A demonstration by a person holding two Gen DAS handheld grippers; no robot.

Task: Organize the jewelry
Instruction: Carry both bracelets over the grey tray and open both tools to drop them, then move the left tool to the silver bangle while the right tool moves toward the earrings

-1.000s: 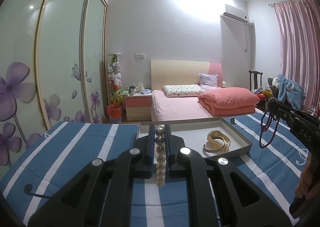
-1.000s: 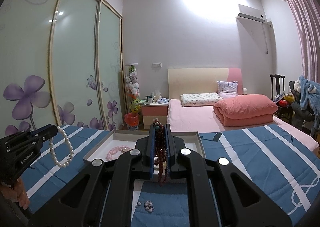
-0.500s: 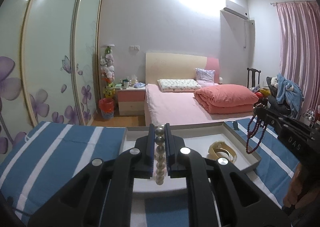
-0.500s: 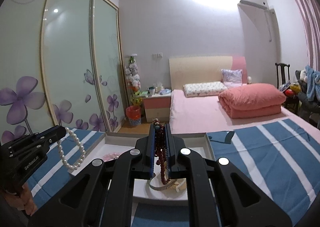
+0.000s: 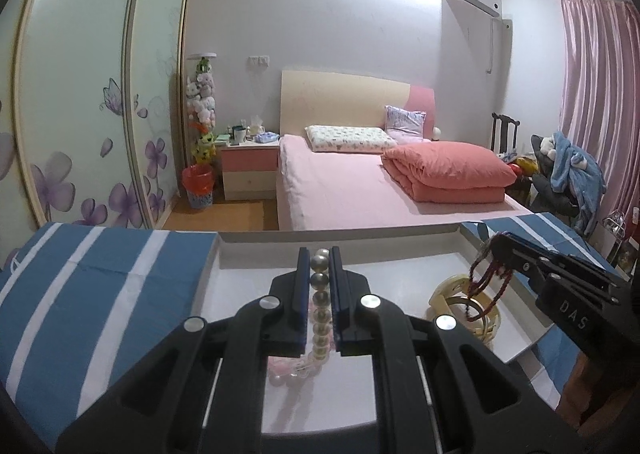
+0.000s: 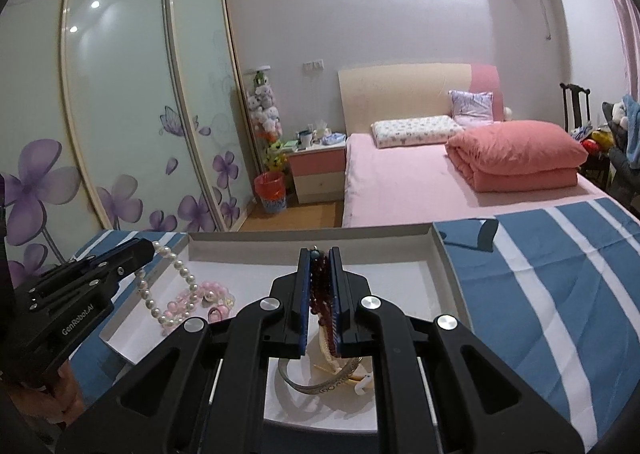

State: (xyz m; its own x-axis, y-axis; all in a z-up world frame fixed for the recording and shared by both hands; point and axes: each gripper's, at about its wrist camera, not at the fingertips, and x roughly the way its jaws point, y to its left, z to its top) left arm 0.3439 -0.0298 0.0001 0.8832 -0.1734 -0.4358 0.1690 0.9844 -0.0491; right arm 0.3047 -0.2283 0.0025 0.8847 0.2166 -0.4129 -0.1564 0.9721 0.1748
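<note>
**Both grippers now over the tray, loads still held**

Since the earlier frames, both grippers have advanced from over the striped cloth (image 6: 560, 294) to above the white tray (image 6: 400, 232).

1. Left gripper (image 5: 320, 286): jaws closed on the pearl strand (image 5: 320, 306), which hangs over the pink bead bracelet (image 5: 292, 368) on the tray's left side.
2. Right gripper (image 6: 319, 286): jaws closed on the dark red bead strand (image 6: 320, 290), which hangs over the bangles (image 6: 320, 384) on the right side.

Risks:
- Release from this height may let either strand drop onto the pieces below and tangle with them.
- The pearl loop swings freely; sideways motion could carry it across the tray's left wall.
- Lowering the red strand straight down may snag a bangle.
</note>
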